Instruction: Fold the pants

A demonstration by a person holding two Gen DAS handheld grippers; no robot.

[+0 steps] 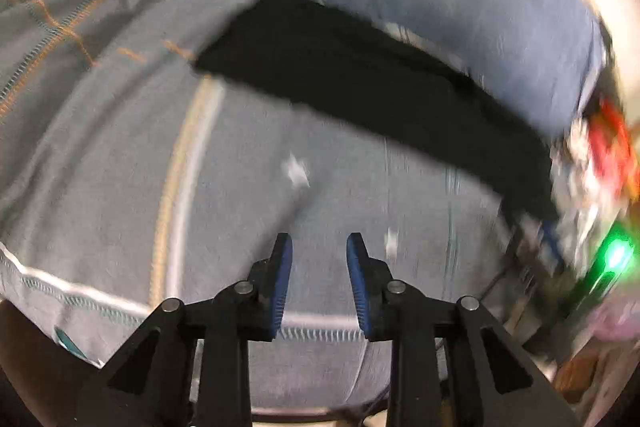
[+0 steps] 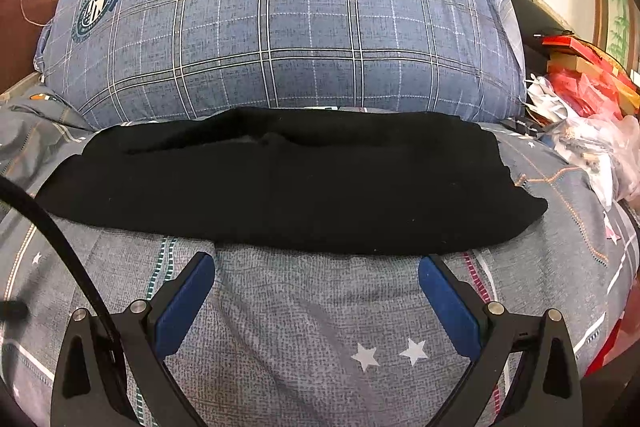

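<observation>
Pants (image 2: 288, 183): black, lying in a long flat band across the bed, running from 9 o'clock to 3 o'clock in the right wrist view; the far edge sits right against the foot of the pillow, the near edge is just beyond the right tongs' tips.
Pants, left wrist view (image 1: 360, 83): a dark slanted strip from 10 o'clock down to 3 o'clock, blurred, well beyond the left tongs.
Bed cover (image 2: 304, 315): grey fabric with white stars and stitched coloured lines; it carries the pants and fills the foreground of both views.
Pillow (image 2: 280, 23): large, blue-grey plaid with a round badge at its 9 o'clock side, standing behind the pants at 12 o'clock.
Left tongs (image 1: 319, 247): blue pads set fairly close with a clear gap left between them; nothing is between them, only the bed cover shows past the tips.
Right tongs (image 2: 316, 267): spread wide, blue pads angled outward, gripping nothing; the tips hang over bare bed cover, near the pants' near edge but apart from it.
Clutter (image 2: 580, 95): red boxes and white plastic bags heaped at 3 o'clock beside the pillow.
Cable (image 2: 60, 239): a black line curving through the 8 o'clock area of the right wrist view.
</observation>
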